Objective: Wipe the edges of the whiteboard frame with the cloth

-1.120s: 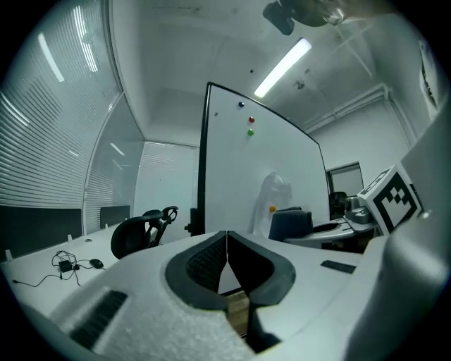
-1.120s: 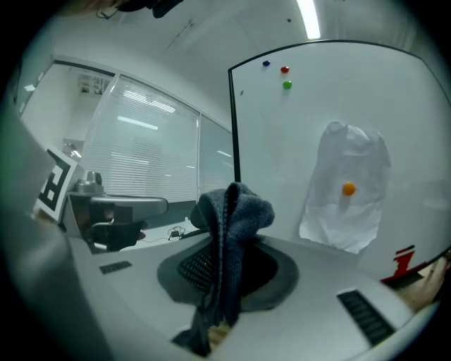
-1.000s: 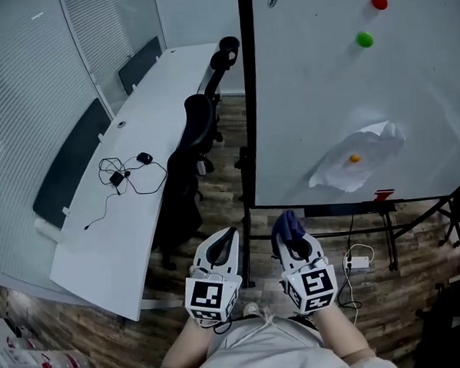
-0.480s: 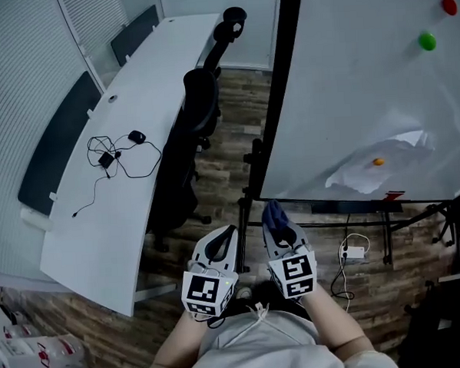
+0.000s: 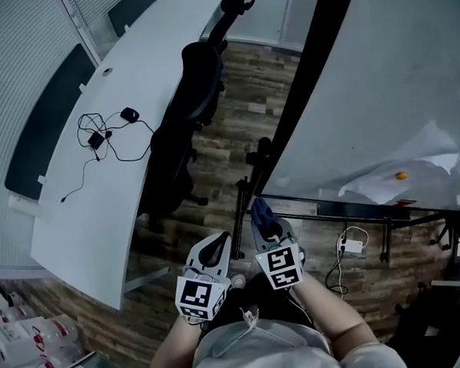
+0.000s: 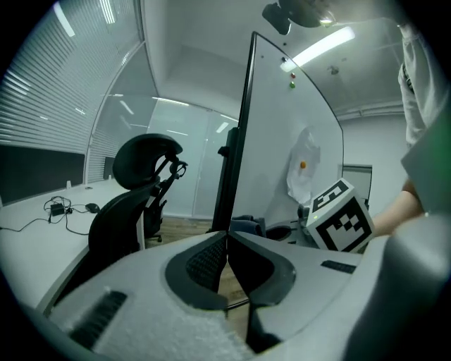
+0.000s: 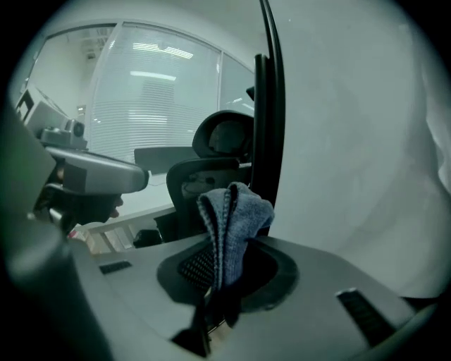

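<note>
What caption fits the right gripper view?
Right hand-held gripper clamps a blue cloth facing the whiteboard's black frame.

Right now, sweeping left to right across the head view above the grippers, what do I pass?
Dark desk panel → tangle of cables → office chair → black whiteboard frame edge → orange magnet.

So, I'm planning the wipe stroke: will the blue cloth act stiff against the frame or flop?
Probably floppy: the cloth folds over itself where the right gripper pinches it, so it should bend against the frame. Likely light; its fuzzy weave looks grippy, not slippery.
</note>
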A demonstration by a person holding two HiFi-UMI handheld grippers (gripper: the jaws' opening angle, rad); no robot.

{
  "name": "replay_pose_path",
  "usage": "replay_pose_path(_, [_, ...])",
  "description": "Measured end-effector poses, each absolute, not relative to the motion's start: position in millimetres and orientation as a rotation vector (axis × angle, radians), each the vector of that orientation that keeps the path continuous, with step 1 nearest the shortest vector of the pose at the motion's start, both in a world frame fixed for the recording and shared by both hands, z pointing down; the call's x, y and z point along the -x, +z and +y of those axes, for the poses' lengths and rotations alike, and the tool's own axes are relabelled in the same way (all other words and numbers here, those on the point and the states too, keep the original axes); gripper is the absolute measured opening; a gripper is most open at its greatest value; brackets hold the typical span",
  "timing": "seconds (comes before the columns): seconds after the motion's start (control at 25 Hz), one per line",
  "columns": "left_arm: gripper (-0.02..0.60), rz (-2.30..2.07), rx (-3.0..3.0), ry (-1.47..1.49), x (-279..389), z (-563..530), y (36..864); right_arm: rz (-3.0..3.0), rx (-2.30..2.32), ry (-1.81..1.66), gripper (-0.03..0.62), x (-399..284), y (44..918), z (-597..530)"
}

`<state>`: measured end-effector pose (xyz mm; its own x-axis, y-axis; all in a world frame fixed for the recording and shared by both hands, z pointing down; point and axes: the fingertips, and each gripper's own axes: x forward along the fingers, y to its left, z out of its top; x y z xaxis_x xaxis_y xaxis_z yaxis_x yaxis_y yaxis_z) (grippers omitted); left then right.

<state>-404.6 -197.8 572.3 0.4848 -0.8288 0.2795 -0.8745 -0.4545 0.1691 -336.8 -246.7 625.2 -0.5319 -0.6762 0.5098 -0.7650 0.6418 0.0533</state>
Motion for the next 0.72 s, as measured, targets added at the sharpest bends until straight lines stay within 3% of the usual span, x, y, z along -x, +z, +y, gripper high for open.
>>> replay_pose_path(0.72, [0.018,-1.512,-2.267,0.275,406.5,-193.5,615.2,-2.280,-0.863,0.048,0.064,346.5,675.6,-294.7])
